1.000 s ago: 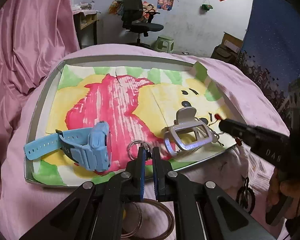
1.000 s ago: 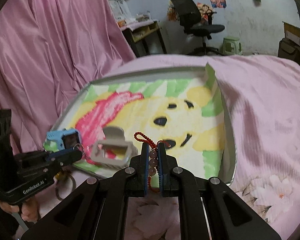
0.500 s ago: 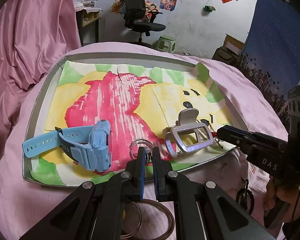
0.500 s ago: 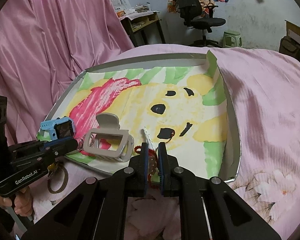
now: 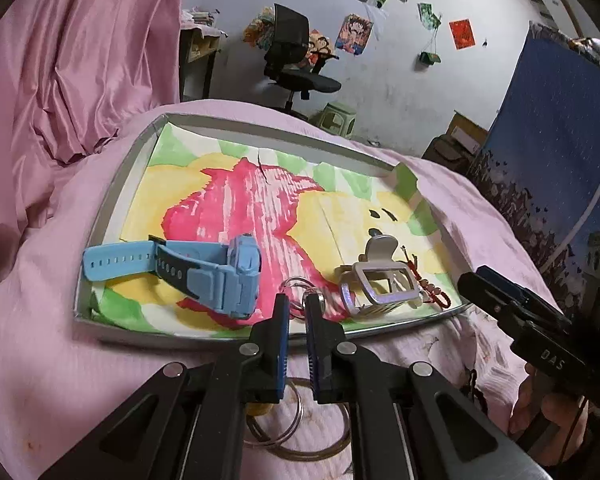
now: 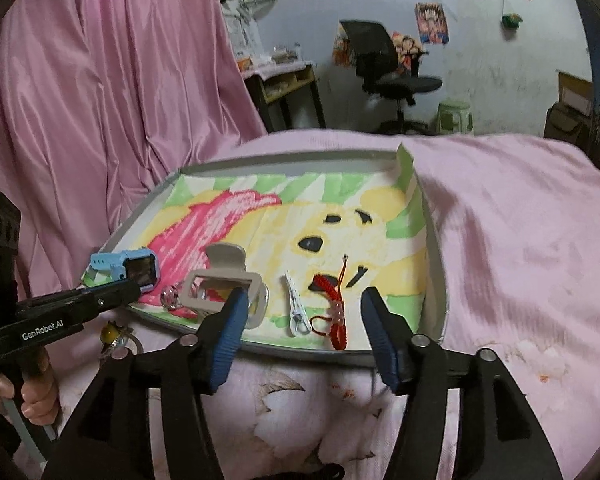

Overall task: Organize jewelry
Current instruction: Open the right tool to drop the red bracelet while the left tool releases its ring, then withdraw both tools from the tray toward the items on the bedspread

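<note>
**Red bracelet let go in the tray; key rings at the left tongs**

Left wrist view: the left gripper [image 5: 296, 306] is nearly clenched, its jaws opening slightly, tips at the near rim of the tray [image 5: 112, 216], beside a cluster of small key rings [image 5: 300, 288]; whether it pinches them I cannot tell. A blue watch [image 5: 220, 272] lies left of the tips, a grey hair claw [image 5: 380, 280] right. More rings [image 5: 300, 432] lie on the pink bedspread [image 5: 40, 340], outside the tray. Risk: if the tongs pull back while gripping, the rings could drag out over the rim. Compared with a second ago, the tips sit slightly farther from the rings, and the other tool has drawn back from the claw.

Right wrist view: the right gripper [image 6: 304, 312] is released, jaws opening, nothing pressed between them. The red bracelet [image 6: 334, 308] lies on the tray's painted paper [image 6: 380, 216] near the front rim, beside a white clip [image 6: 298, 312]. Risk: a careless retreat could snag its cord and tip it out. A second ago the jaws clamped its beads.
</note>
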